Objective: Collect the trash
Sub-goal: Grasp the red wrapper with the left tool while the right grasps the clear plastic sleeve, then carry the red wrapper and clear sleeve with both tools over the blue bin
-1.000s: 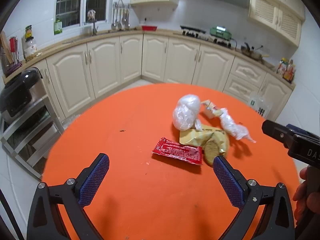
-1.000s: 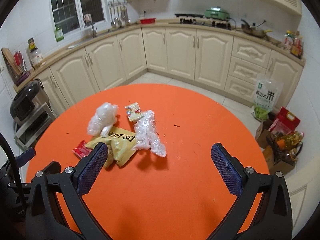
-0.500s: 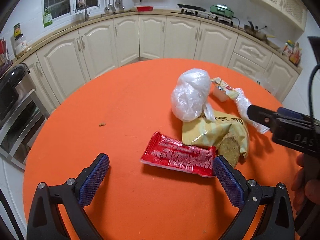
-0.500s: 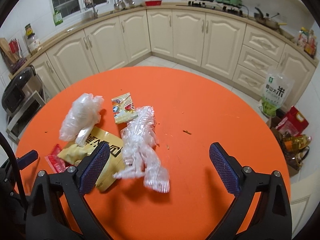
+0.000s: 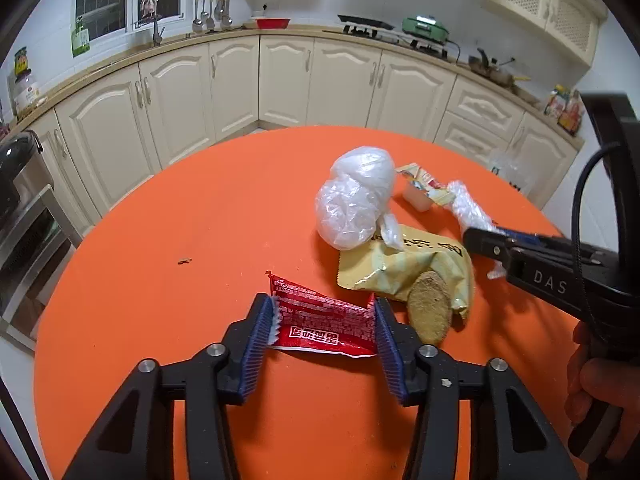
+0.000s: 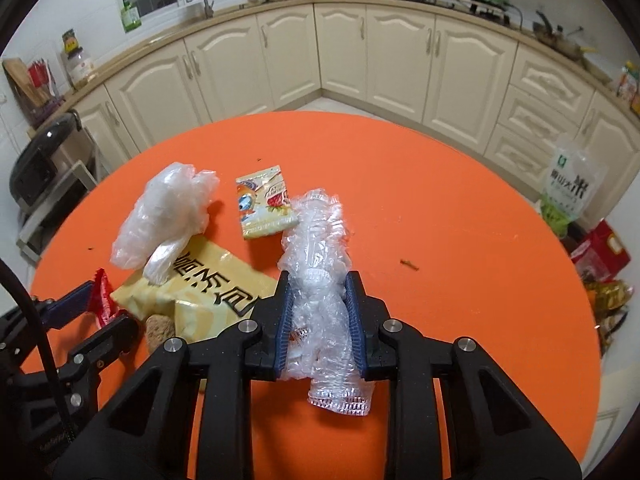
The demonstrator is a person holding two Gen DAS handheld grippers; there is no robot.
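On the round orange table point(image 5: 192, 216) lies a heap of trash. My left gripper point(image 5: 322, 322) is shut on a red wrapper point(image 5: 320, 320), which buckles between the blue pads. My right gripper point(image 6: 320, 312) is shut on a crumpled clear plastic wrap point(image 6: 320, 264). A white plastic bag point(image 5: 354, 196) point(image 6: 168, 212), a yellow snack bag point(image 5: 408, 264) point(image 6: 204, 284), a brown biscuit point(image 5: 430, 306) and a small printed sachet point(image 6: 264, 202) lie beside them. The right gripper also shows in the left wrist view point(image 5: 480, 240).
Cream kitchen cabinets point(image 5: 280, 76) curve behind the table. A black appliance on a metal rack point(image 5: 16, 184) stands at the left. A rice bag point(image 6: 568, 188) and red boxes point(image 6: 600, 252) sit on the floor at the right. Small crumbs point(image 6: 410, 264) dot the table.
Both grippers moved forward and down and closed: the left one on the red wrapper, the right one on the clear plastic wrap. The wrapper now buckles upward.
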